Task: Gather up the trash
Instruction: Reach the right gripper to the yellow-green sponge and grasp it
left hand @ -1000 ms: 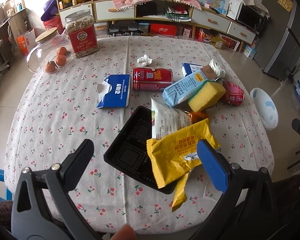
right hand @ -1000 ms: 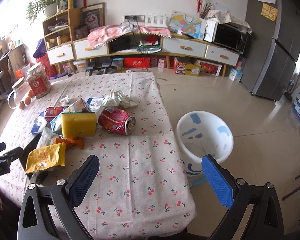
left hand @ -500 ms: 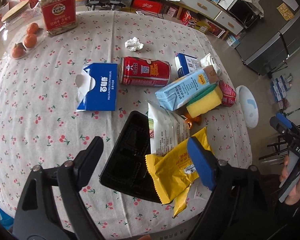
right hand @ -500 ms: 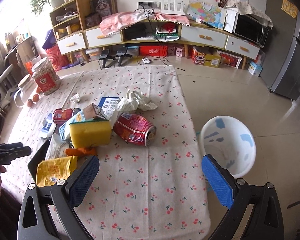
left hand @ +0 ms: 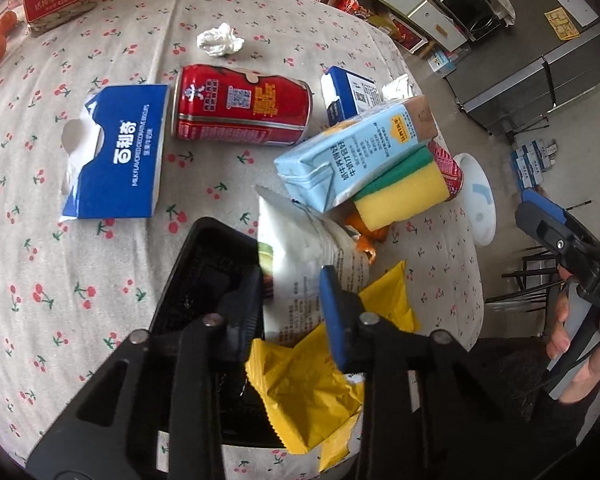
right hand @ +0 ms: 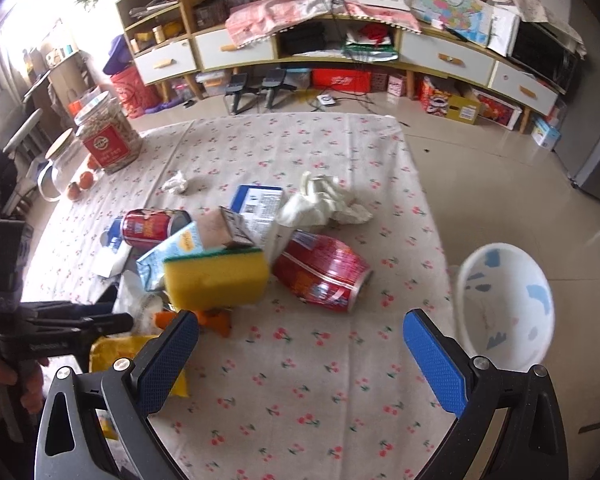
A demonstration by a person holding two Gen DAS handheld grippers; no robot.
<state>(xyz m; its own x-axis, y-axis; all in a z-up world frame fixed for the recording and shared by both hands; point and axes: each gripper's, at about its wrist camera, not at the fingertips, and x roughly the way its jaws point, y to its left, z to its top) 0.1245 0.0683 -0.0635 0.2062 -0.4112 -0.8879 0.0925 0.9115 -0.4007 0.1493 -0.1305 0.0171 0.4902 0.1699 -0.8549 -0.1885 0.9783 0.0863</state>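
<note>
the left tool has just been closing; its jaws stand narrow around the white snack bag, which lies between them over the edge of the black plastic tray, though whether the pads actually press on it is not clear. the right tool hangs over a bare stretch of the cherry-print worktop, its jaws wide apart with nothing between them.

the trash lies in a loose heap near the middle of the worktop. counted: two red cans, one on its side beside the blue tissue box, the other crushed and lying just beside the sponge; one pale blue milk carton leaning on that one yellow and green sponge; one yellow wrapper draped over the near end of the tray; one small blue and white box; two crumpled white papers, a small ball and a larger wad; some orange peel.

one white bin with blue patches stands on the floor beside the worktop. one jar with a red label stands at the far corner.
</note>
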